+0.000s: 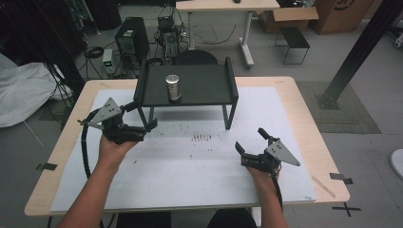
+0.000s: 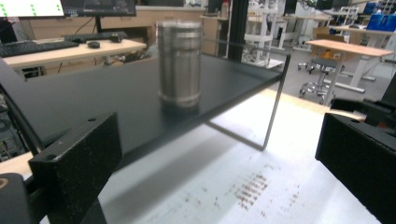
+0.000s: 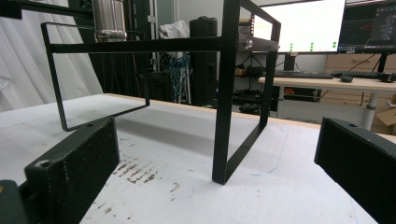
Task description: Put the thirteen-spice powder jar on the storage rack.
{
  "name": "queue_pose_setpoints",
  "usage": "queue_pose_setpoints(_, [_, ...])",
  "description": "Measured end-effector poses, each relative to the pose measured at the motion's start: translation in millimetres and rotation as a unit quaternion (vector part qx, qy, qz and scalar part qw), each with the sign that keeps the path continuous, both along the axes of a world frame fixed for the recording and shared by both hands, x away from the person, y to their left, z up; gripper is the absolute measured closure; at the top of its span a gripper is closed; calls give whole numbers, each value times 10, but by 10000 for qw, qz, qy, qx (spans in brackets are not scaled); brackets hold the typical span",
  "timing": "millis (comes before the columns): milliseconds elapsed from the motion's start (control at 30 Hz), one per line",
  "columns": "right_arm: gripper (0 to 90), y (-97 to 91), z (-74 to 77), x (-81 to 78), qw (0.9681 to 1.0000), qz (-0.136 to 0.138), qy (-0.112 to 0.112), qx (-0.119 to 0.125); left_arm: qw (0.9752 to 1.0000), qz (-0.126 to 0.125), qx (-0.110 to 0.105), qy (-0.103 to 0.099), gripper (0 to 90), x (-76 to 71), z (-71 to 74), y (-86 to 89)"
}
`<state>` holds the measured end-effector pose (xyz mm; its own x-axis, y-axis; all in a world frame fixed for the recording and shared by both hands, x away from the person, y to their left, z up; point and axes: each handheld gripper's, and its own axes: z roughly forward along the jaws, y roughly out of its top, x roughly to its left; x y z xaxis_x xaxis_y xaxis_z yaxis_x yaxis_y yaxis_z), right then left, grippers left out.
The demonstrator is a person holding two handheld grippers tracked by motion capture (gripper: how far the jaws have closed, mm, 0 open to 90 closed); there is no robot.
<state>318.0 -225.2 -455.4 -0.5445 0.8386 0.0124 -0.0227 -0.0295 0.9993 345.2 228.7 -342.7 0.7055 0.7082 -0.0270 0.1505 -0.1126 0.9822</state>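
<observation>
A pale wooden tabletop [image 1: 304,102] carries a white mat [image 1: 199,166] over most of its surface, the mat marked with a small patch of brownish flecks [image 1: 201,137] near its middle. On the far half of the mat stands a black metal stand [image 1: 199,85], a flat shelf on thin frame legs with raised ends; in the right gripper view its legs rest on the mat and the space under the shelf is open. A person's forearms come in from the near edge. The left hand [image 1: 113,145] holds the left tongs [image 1: 140,116] just beside the stand's front left leg, jaws spread wide apart and gripping nothing; the left gripper view looks along them across the shelf top. The right hand [image 1: 261,171] holds the right tongs [image 1: 249,140] low over the mat, well apart from the stand and nearer the person, jaws likewise released and empty. A metal cylinder [image 1: 172,87] of brushed silver stands upright on the shelf, left of its centre and toward its front edge, touching neither tongs; in the left gripper view a ringed band shows around its base
</observation>
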Motion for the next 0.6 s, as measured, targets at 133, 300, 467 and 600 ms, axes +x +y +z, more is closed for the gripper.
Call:
queue_pose_setpoints(133, [0,0,0,-1,10000,-1,-1,0,9999,134,-46,-54,14,-12,-122,36])
queue_pose_setpoints(300, [0,1,0,-2,10000,-1,-4,-3,9997,209,-48,-102,14,-34,-290,74])
queue_pose_setpoints(467, [0,0,0,-2,10000,2,-4,1,9996,219,-155,-98,13,-50,-467,145])
queue_pose_setpoints(600, [0,1,0,-2,10000,0,-5,-2,9993,221,-278,-85,4,-54,-587,184])
